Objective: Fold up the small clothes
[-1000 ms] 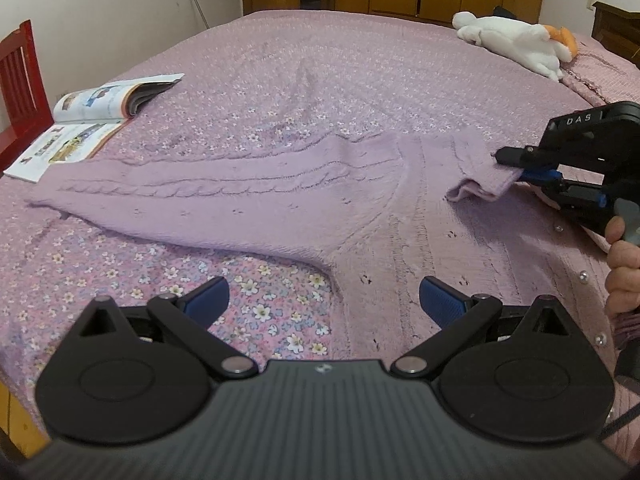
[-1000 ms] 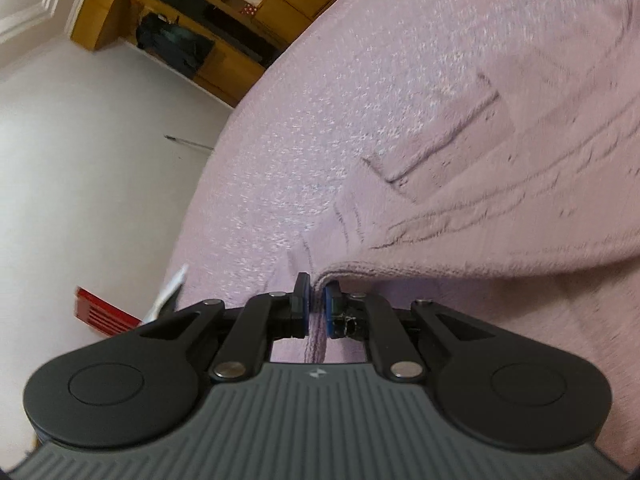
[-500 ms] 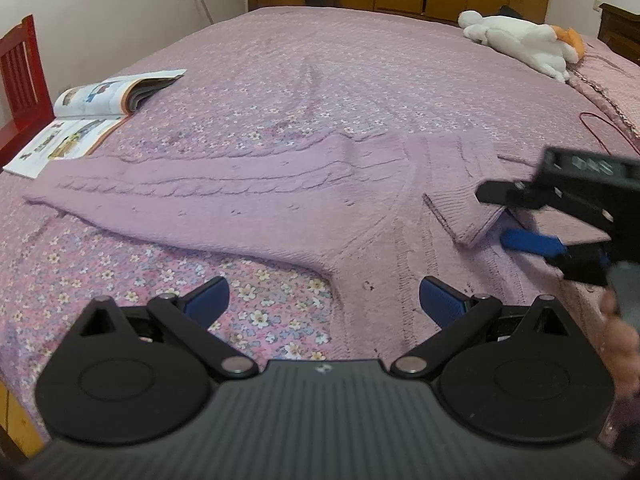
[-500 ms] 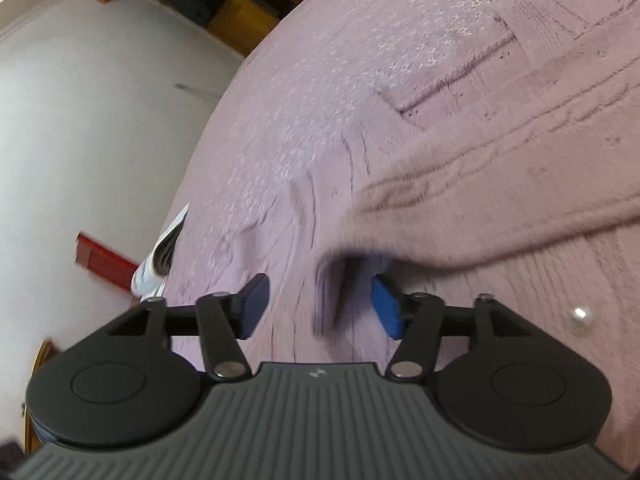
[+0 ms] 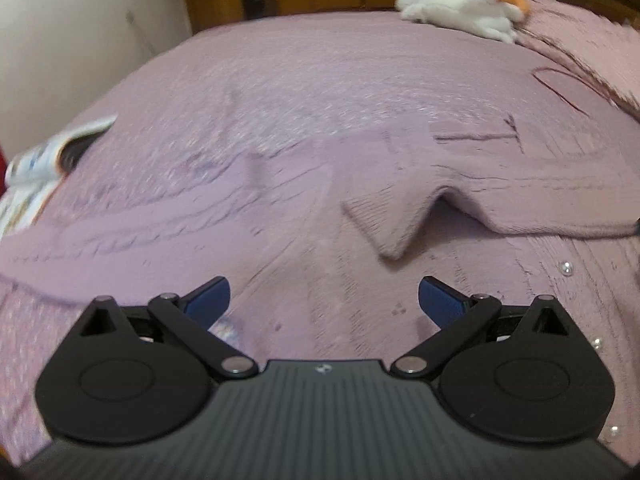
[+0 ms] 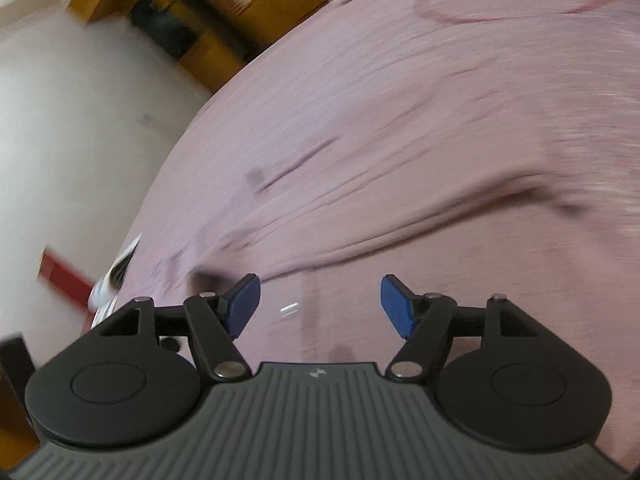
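Observation:
A lilac knitted cardigan (image 5: 288, 216) with pearl buttons lies spread on the bed. Its right sleeve is folded in across the body, and the cuff (image 5: 384, 216) rests near the middle. Its left sleeve stretches out to the left. My left gripper (image 5: 324, 300) is open and empty, low over the cardigan's lower part. My right gripper (image 6: 318, 300) is open and empty above the cardigan (image 6: 440, 216), just below the folded sleeve's edge. The right wrist view is blurred.
The bed has a pink floral cover (image 5: 360, 64). An open magazine (image 5: 44, 160) lies at its left edge, also in the right wrist view (image 6: 116, 276). A white plush toy (image 5: 460, 12) lies at the far right. A thin red cord (image 6: 520, 4) loops on the cover. Wooden cupboards stand behind.
My right gripper opened and let go of the sleeve cuff, which now lies on the cardigan's body, then drew back. My left gripper moved forward and right over the cardigan, still open.

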The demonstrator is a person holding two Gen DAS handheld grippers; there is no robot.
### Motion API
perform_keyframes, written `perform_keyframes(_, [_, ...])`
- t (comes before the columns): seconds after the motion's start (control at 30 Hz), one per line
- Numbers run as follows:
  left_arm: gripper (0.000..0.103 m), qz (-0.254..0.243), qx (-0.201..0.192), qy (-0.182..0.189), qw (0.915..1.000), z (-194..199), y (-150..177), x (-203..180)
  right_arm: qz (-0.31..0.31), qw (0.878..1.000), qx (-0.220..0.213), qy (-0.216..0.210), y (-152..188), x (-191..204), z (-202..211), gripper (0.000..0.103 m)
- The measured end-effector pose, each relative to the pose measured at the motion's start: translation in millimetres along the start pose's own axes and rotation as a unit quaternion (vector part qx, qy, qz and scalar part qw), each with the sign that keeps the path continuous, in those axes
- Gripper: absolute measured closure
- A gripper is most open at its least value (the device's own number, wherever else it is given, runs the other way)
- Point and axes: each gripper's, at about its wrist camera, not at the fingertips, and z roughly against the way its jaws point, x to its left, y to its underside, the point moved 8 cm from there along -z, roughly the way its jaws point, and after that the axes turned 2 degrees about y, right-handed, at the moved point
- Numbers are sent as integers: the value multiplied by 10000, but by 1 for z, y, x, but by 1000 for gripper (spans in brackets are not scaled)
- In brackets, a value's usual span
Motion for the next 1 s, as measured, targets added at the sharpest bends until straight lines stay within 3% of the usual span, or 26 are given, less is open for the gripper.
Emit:
perform_keyframes(0.1, [12, -346, -138, 19, 9993, -6, -3, -16, -381, 9984, -360, 201, -15, -34, 12, 29])
perform_keyframes(0.3, [24, -859, -383, -7, 9956, -22, -14, -37, -1102, 9920, -609, 79, -28, -71, 9, 31])
perform_keyframes(0.37, [35, -971, -431, -38, 9943, -30, -18, -39, -1197, 9901, -727, 59, -33, -77, 6, 32])
perform_keyframes(0.4, [52, -1028, -420, -81, 9938, -35, -18, -40, -1222, 9892, -804, 99, -35, -79, 6, 40])
perform_keyframes(0.43, [75, -1076, -408, -194, 9932, -40, -19, -40, -1238, 9885, -854, 181, -37, -82, 5, 57])
perform_keyframes(0.47, [85, -1097, -392, -313, 9927, -44, -21, -37, -1258, 9875, -901, 300, -39, -86, 6, 67])
perform_keyframes(0.5, [87, -1050, -418, -439, 9926, -47, -24, -33, -1289, 9858, -975, 457, -42, -89, 1, 81])
perform_keyframes(0.53, [87, -979, -492, -518, 9926, -46, -26, -30, -1317, 9839, -1063, 567, -45, -93, 2, 88])
perform_keyframes(0.67, [85, -785, -655, -943, 9903, -40, -30, -7, -1092, 9812, -1369, 807, -54, -106, 18, 89])
perform_keyframes(0.77, [85, -580, -469, -928, 9929, -40, -24, 7, -1028, 9842, -1203, 793, -54, -113, 18, 88])
perform_keyframes(0.87, [84, -168, -275, -732, 9968, -37, -19, 19, -999, 9862, -1072, 768, -53, -116, 17, 87])
perform_keyframes(1.0, [80, 605, -186, -30, 9980, -28, -20, 26, -824, 9892, -951, 756, -52, -107, 24, 83])
